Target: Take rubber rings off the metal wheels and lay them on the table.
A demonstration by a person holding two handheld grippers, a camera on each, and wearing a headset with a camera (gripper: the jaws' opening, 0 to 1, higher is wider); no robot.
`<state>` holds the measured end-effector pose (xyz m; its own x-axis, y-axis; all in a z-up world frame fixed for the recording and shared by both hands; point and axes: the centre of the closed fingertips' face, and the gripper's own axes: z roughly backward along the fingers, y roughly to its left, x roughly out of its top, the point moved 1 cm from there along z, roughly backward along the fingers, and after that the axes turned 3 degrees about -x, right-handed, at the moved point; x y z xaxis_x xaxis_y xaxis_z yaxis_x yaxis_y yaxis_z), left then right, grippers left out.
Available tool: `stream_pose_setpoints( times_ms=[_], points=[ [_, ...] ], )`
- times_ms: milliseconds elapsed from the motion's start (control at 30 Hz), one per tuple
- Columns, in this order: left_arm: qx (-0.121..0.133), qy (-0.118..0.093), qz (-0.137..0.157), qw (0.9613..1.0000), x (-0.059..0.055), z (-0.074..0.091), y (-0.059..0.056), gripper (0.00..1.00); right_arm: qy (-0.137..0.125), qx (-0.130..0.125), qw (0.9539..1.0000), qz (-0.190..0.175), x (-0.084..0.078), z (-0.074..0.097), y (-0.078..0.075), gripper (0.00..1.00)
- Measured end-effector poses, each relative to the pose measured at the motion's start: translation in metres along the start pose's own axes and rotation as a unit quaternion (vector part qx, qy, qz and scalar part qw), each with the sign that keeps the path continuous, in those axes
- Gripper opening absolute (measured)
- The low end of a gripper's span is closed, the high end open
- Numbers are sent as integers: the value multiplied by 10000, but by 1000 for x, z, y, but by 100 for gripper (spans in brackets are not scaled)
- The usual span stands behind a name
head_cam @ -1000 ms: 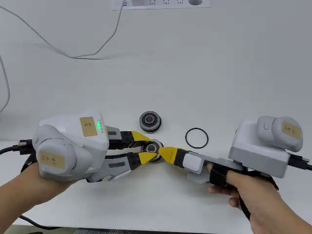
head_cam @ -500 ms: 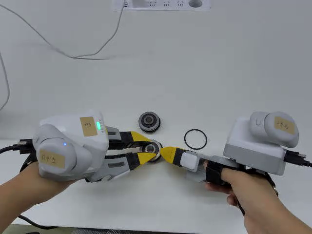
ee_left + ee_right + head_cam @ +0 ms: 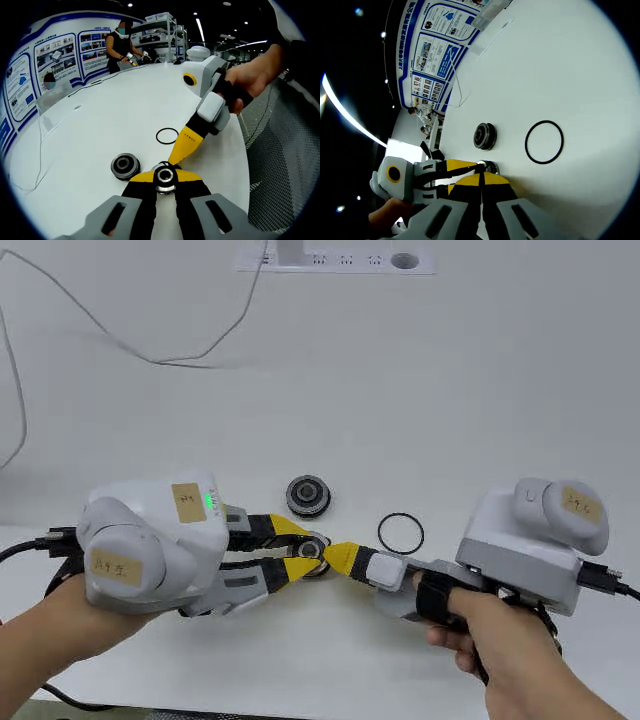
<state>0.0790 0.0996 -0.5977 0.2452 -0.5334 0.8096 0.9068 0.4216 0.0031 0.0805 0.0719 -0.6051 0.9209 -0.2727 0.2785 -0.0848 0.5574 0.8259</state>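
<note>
My left gripper (image 3: pixel 303 549) is shut on a small metal wheel (image 3: pixel 165 179), held just above the table between its yellow tips. My right gripper (image 3: pixel 334 555) comes in from the right with its jaws pressed together, and its yellow tips (image 3: pixel 176 157) touch that wheel's rim (image 3: pixel 488 166). Whether the wheel's rubber is pinched between them is too small to tell. A second wheel (image 3: pixel 308 494) wearing a black rubber ring lies flat on the table just behind. One loose rubber ring (image 3: pixel 401 533) lies to the right of it.
The white table (image 3: pixel 420 390) stretches back to a power strip (image 3: pixel 340 259) with a grey cable (image 3: pixel 150 355) trailing left. In the left gripper view a person (image 3: pixel 121 44) stands at the far end of the table.
The right gripper has slid a little to the left, closer against the held wheel. The left gripper, second wheel and loose ring stay put; the head camera has tilted slightly.
</note>
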Motion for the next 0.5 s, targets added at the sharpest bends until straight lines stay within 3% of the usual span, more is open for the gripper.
stream_pose_setpoints(
  times_ms=[233, 500],
  points=[
    [7, -22, 9, 10000, 0, 0, 0, 13, 12, 111, 9999, 73, 0, 0, 6, 0],
    [2, -19, -4, 10000, 0, 0, 0, 13, 48, 151, 9990, 427, -1, 1, 10, 0]
  ],
)
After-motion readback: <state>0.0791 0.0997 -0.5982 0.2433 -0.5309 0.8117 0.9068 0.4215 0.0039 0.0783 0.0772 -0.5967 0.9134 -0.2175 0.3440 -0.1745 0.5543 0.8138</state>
